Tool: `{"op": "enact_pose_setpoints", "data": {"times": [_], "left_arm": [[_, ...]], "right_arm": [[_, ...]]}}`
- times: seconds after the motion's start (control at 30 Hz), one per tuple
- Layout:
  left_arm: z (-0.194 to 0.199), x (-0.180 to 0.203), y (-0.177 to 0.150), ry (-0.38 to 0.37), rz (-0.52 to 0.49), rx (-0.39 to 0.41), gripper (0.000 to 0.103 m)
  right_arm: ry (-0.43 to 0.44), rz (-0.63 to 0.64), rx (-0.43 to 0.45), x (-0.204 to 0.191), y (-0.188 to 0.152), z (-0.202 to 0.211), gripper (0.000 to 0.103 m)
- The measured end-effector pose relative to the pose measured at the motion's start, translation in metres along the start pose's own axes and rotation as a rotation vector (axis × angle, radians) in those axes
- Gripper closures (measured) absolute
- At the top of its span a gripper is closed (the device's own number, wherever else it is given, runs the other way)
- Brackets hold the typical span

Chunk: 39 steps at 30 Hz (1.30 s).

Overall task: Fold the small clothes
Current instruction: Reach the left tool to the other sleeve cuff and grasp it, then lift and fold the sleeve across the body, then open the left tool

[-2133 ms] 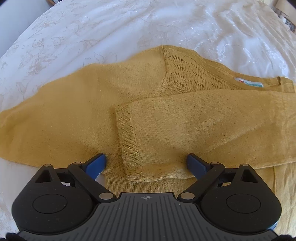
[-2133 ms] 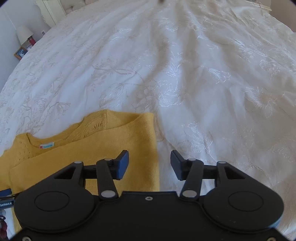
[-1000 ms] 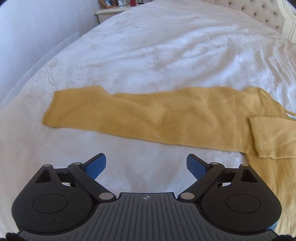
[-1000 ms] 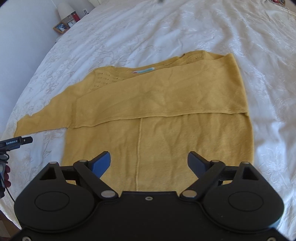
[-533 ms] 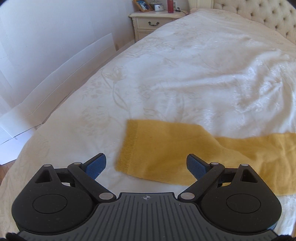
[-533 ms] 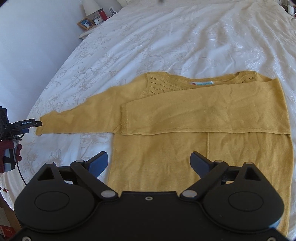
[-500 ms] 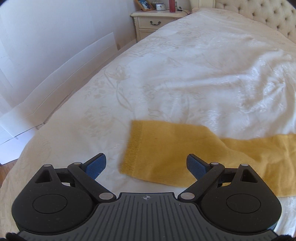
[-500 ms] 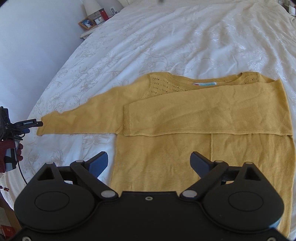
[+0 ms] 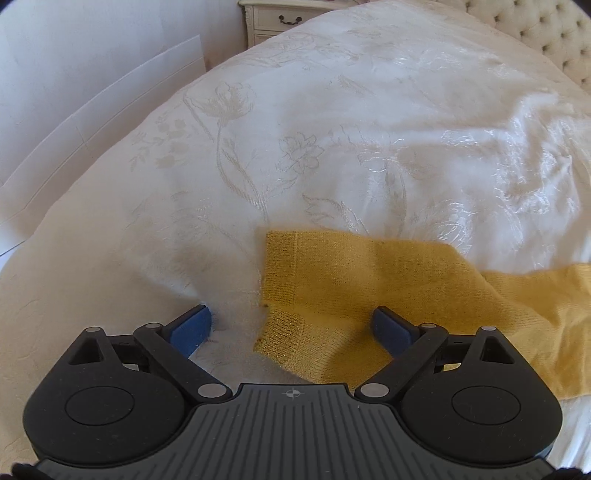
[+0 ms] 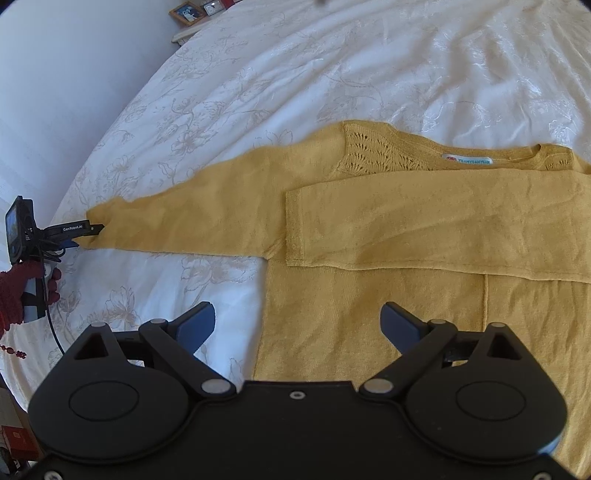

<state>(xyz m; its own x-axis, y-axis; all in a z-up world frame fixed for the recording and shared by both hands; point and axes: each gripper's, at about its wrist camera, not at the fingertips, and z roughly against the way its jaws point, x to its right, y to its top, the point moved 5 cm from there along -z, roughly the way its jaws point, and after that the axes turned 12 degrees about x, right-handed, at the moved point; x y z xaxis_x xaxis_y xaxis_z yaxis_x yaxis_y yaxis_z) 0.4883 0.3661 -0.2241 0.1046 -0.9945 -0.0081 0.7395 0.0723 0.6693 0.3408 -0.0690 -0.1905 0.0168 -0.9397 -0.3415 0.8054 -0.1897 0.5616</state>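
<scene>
Only in the right wrist view: whole mustard-yellow knitted sweater (image 10: pixel 369 221) lying flat on white floral-embroidered bedspread (image 10: pixel 332 66), neckline away from the camera, one sleeve folded across the chest, other sleeve stretched out leftward, long axis running left to right. Only in the left wrist view: ribbed cuff (image 9: pixel 280 273) of that stretched sleeve close up, plus cream nightstand (image 9: pixel 280 18) and tufted headboard (image 9: pixel 546 33). Left gripper (image 9: pixel 291 328) spread wide, cuff lying between its blue pads, ungripped. Right gripper (image 10: pixel 297 325) spread wide over the sweater's lower edge, holding nothing.
</scene>
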Motion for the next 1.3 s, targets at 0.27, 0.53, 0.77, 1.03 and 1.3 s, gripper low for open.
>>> {"op": "enact_pose_setpoints", "data": {"times": [0.27, 0.53, 0.77, 1.03, 1.3], "left_arm": [[-0.002, 0.004, 0.006, -0.009, 0.062, -0.001, 0.073], [0.036, 0.043, 0.036, -0.118, 0.131, 0.038, 0.098], [0.116, 0.141, 0.069, -0.325, 0.082, 0.160, 0.098], [0.153, 0.298, 0.057, -0.483, 0.025, 0.183, 0.098], [0.140, 0.450, -0.008, -0.567, -0.003, 0.096, 0.098]], "right_arm": [[-0.016, -0.011, -0.020, 0.008, 0.002, -0.006, 0.006], [-0.007, -0.047, -0.004, 0.021, -0.002, 0.006, 0.006], [0.019, -0.074, 0.008, 0.040, -0.014, 0.023, 0.006], [0.071, -0.100, 0.018, 0.084, -0.027, 0.048, 0.006], [0.036, -0.166, 0.073, 0.163, -0.033, 0.087, 0.006]]}}
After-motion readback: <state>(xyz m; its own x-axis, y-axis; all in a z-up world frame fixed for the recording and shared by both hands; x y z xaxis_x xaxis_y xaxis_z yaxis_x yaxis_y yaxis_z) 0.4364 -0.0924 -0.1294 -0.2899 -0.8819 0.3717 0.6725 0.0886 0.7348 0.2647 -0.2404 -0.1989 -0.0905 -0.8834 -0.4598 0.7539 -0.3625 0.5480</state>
